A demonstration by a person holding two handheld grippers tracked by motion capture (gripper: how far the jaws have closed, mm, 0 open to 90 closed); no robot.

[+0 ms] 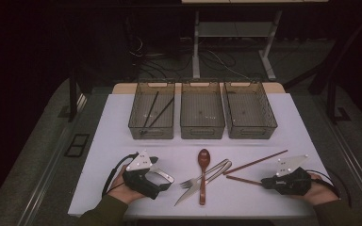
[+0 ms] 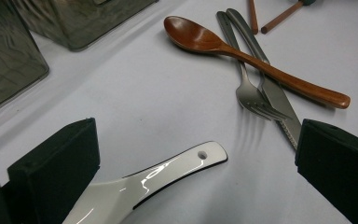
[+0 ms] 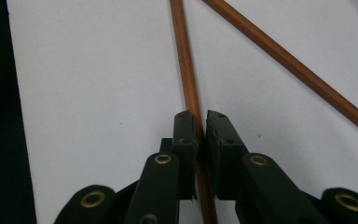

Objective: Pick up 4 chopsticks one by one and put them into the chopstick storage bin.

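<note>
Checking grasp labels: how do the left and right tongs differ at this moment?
The left tongs stand wide open; the right tongs are shut. The left tongs straddle a white spoon handle without pressing it; the right tongs pinch a wooden chopstick. In the high view the left tongs sit left of the cutlery pile, the right tongs right of it. Both stay low over the white table.
</note>
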